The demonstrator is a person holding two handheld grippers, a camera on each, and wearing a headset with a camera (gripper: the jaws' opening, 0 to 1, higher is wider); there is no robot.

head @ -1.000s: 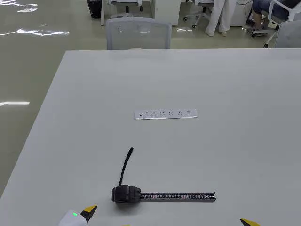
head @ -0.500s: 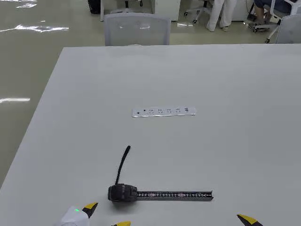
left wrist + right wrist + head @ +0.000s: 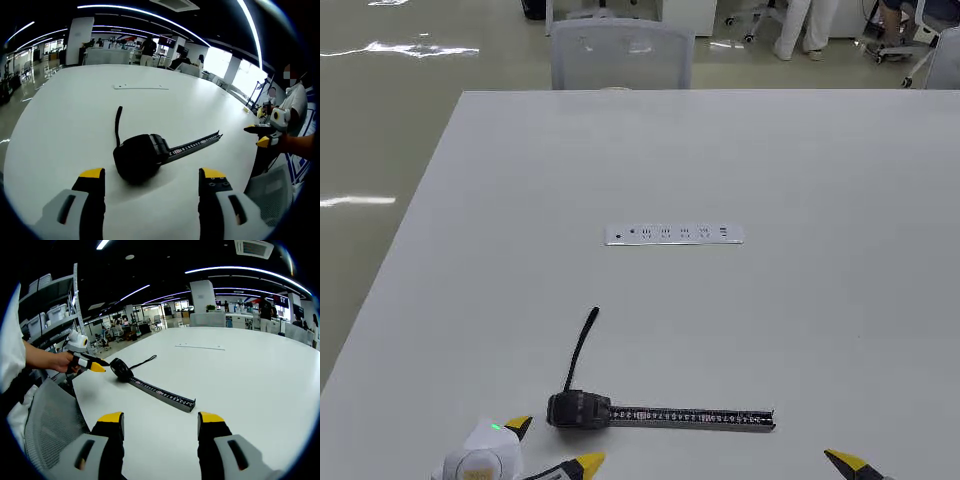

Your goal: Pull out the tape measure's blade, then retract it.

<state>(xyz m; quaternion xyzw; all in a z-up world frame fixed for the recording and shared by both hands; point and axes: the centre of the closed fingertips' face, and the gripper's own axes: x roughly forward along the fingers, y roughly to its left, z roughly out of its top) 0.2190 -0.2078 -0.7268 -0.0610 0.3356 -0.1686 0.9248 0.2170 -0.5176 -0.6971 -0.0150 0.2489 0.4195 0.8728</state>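
A black tape measure case (image 3: pixel 578 410) lies near the table's front edge, with its blade (image 3: pixel 695 418) drawn out a short way to the right and its black strap (image 3: pixel 582 345) trailing away from me. My left gripper (image 3: pixel 553 444) is open just in front of the case (image 3: pixel 139 156), its yellow-tipped jaws on either side and not touching it. My right gripper (image 3: pixel 161 417) is open a little short of the blade's free end (image 3: pixel 187 404); one yellow tip (image 3: pixel 845 462) of it shows in the head view.
A white power strip (image 3: pixel 674 235) is set into the white table (image 3: pixel 800 160) at its middle. A grey chair (image 3: pixel 620 55) stands at the far edge. The table's left edge borders open floor, and people sit at desks far behind.
My left gripper has risen further into the head view, closer to the case. The tape measure has not moved; the head camera has shifted slightly.
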